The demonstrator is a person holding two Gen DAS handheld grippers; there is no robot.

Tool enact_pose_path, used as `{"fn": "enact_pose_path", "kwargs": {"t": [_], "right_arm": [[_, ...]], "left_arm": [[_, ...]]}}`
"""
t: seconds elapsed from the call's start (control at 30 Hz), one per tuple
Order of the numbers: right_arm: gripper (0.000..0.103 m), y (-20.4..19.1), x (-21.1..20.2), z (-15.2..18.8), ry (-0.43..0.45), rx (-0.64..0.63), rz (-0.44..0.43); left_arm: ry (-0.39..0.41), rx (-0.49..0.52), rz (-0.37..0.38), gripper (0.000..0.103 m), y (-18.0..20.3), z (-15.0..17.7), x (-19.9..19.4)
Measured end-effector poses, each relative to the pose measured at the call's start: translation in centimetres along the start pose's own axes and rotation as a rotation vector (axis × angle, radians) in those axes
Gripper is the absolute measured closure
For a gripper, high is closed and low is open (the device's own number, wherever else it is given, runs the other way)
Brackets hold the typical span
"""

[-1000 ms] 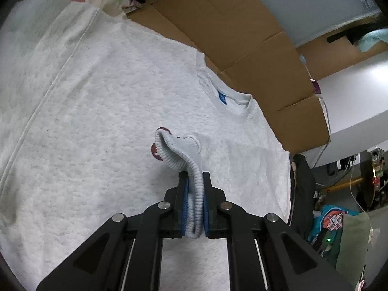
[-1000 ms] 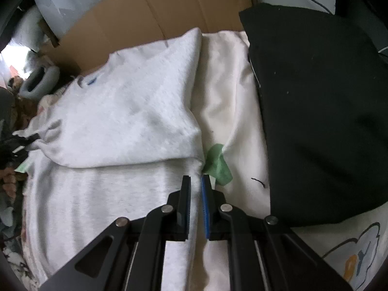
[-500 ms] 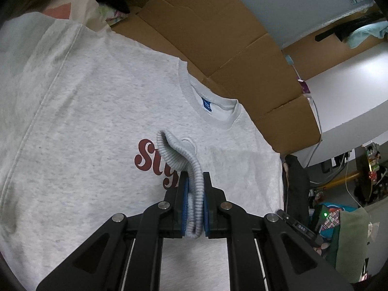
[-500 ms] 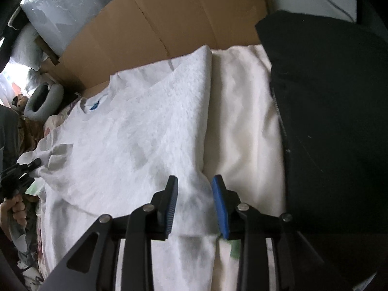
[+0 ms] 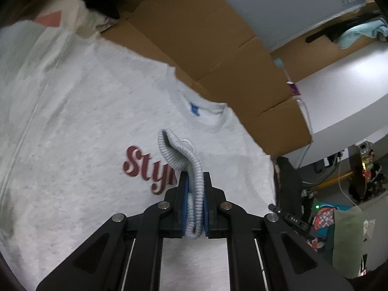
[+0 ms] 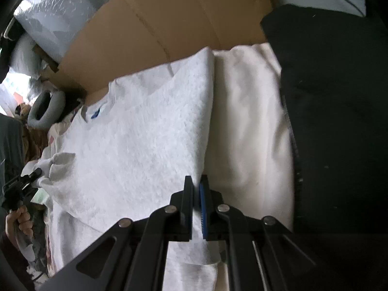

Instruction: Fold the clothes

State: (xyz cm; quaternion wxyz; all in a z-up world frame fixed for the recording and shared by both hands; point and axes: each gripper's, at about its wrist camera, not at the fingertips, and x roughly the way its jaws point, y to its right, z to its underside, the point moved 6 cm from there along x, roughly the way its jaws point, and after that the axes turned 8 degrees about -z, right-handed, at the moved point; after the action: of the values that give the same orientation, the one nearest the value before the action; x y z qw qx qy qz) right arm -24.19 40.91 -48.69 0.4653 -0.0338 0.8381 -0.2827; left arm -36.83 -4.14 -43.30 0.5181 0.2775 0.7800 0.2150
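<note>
1. The grey sweatshirt (image 5: 101, 131) lies spread front-up on a cream blanket (image 6: 247, 126); a dark red script print (image 5: 145, 167) crosses its chest, and a blue label (image 5: 194, 109) sits inside the neckline.
2. The neckline lies toward the far edge, where flattened cardboard (image 5: 218, 48) stands behind it.
3. In the right wrist view the sweatshirt's right side is folded inward, leaving a straight edge running toward the cardboard, and a black garment (image 6: 339, 121) lies just beside the blanket's right edge.
4. The left gripper (image 5: 194, 194) points down over the chest, clamped on the ribbed cuff (image 5: 191, 169) of a sleeve, which rises from its pads and curls over the print.
5. The right gripper (image 6: 196, 189) tilts steeply down at that folded edge, its jaws nearly together; whether fabric is pinched between them cannot be told.
6. A hand (image 6: 18, 223) at the sweatshirt's left side carries the other gripper.
</note>
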Motion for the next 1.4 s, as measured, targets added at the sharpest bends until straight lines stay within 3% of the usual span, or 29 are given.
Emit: {"fn": "enact_pose_path", "kwargs": {"t": [0.13,0.23,0.5,0.83,1.03,1.4], "right_arm": [[0.099,1.9,-0.1,0.1,-0.004,0.089,-0.009],[0.099,3.0,0.7,0.5,-0.026,0.124,0.001],[0.090,2.8,-0.6,0.3,-0.016,0.081,0.048],[0.089,0.1,-3.3,2.4,0.038,-0.036,0.052],[0.089,0.6,-1.1,4.8,-0.048,-0.027,0.073],[0.089,-0.1,-2.3,5.6,-0.072,-0.030,0.107]], "left_arm": [[0.020,0.028,0.030,0.094,0.7,-0.5,-0.1],[0.000,0.026,-0.012,0.094,-0.3,-0.3,0.9],[-0.056,0.025,-0.079,0.094,-2.4,1.3,2.6],[-0.038,0.028,-0.073,0.094,-2.2,0.9,2.5],[-0.028,0.026,-0.076,0.094,-2.3,0.7,2.3],[0.024,0.032,-0.036,0.094,-1.6,-0.4,1.2]]}}
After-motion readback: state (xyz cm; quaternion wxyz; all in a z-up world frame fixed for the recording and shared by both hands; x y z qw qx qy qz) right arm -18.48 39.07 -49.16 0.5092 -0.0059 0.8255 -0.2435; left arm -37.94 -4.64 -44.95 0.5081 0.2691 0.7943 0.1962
